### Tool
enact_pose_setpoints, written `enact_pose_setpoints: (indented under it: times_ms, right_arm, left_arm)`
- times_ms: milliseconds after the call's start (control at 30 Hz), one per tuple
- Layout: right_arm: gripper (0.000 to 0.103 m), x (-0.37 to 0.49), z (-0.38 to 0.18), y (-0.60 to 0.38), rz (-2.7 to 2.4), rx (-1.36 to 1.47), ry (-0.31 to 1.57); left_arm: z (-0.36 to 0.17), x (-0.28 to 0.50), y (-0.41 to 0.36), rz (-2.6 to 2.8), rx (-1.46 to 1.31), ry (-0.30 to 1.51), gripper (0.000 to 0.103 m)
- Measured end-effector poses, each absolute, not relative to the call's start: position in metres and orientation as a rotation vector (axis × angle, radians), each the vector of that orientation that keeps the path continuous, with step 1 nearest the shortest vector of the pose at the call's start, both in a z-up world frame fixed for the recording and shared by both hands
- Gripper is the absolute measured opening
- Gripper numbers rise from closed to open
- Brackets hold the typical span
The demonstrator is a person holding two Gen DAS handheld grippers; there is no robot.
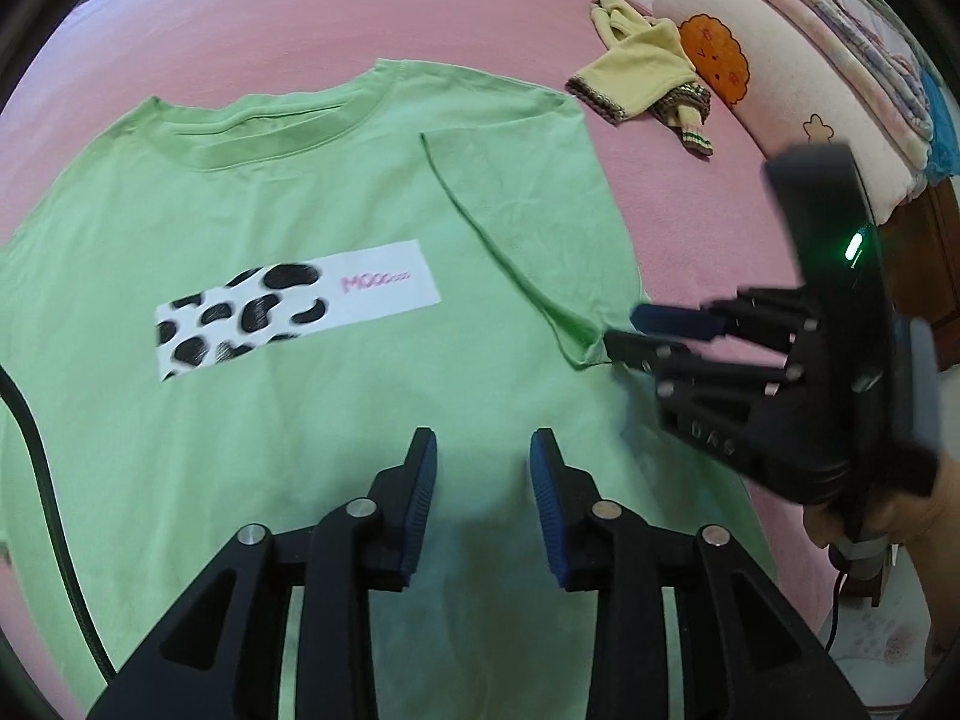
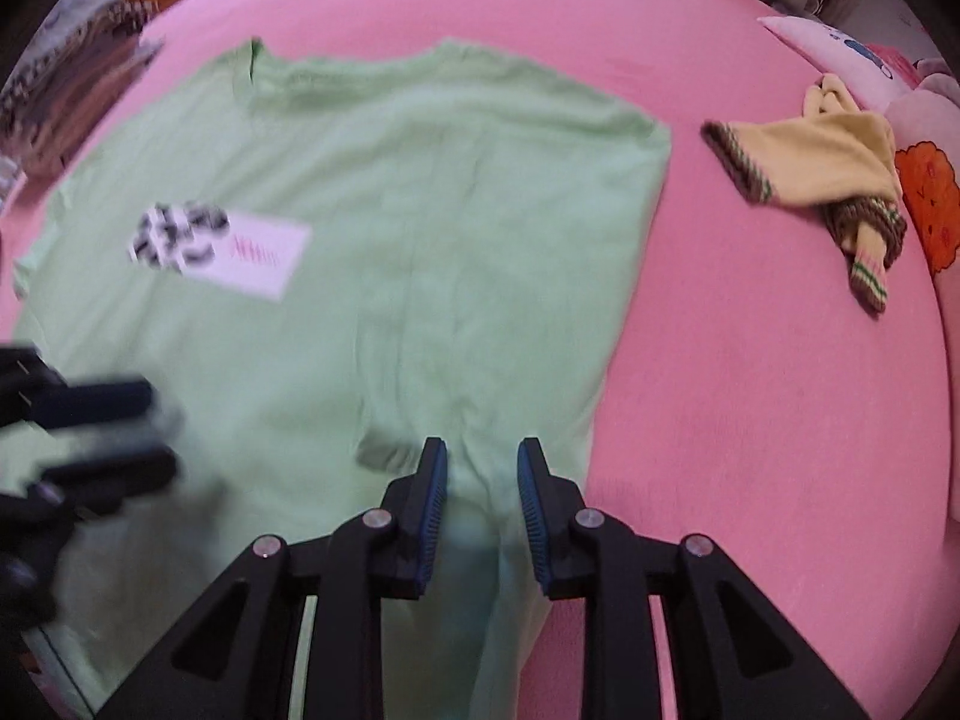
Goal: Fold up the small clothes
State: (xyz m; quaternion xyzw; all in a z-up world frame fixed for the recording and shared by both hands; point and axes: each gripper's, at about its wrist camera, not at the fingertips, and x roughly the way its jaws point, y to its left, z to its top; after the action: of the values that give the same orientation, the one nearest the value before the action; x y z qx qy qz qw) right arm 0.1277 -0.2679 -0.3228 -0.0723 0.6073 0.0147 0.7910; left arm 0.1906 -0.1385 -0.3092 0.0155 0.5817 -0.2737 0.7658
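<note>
While both tongs stand parted over it, green T-shirt (image 1: 312, 396) lies flat on pink bed (image 1: 240, 24).
Left tongs (image 1: 483, 450) and right tongs (image 2: 483, 456) grip nothing, their jaws partly apart above cloth; one sleeve is folded inward; beyond, a yellow garment (image 2: 828, 162) lies near pillows (image 1: 798, 90).

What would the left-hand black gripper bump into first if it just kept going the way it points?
Most likely the light green cotton T-shirt lying flat on the pink bedsheet. The left gripper points steeply down with its jaws apart, and only bare green cloth shows between and ahead of them. Depth is hard to judge.
</note>
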Motion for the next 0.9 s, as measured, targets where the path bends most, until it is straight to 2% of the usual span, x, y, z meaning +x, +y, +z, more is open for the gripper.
enact_pose_setpoints:
  times_ms: [67, 233, 400, 600, 667, 733, 900]
  right_arm:
    - [0.024, 0.12, -0.322, -0.266, 0.022, -0.159, 1.314]
    - [0.025, 0.11, -0.283, -0.257, 0.046, -0.101, 1.272]
    - [0.025, 0.105, -0.225, -0.222, 0.108, -0.127, 1.202]
    - [0.025, 0.108, -0.169, -0.157, 0.255, -0.2, 1.126]
    - [0.033, 0.111, -0.156, -0.136, 0.298, -0.204, 1.099]
    - [0.044, 0.112, -0.146, -0.108, 0.334, -0.21, 1.061]
    - [0.046, 0.119, -0.14, -0.043, 0.378, -0.206, 1.017]
  left_arm:
    - [-0.306, 0.185, -0.13, -0.577, 0.031, 1.261, 0.043]
    - [-0.283, 0.169, -0.102, -0.499, 0.009, 1.267, 0.049]
    - [-0.239, 0.149, -0.057, -0.343, -0.034, 1.24, 0.058]
    - [-0.184, 0.131, 0.018, -0.116, -0.051, 1.163, 0.074]
    - [-0.168, 0.127, 0.05, -0.046, -0.053, 1.127, 0.08]
    - [-0.158, 0.129, 0.079, 0.014, -0.039, 1.086, 0.084]
    - [-0.158, 0.156, 0.154, 0.101, 0.001, 1.028, 0.084]
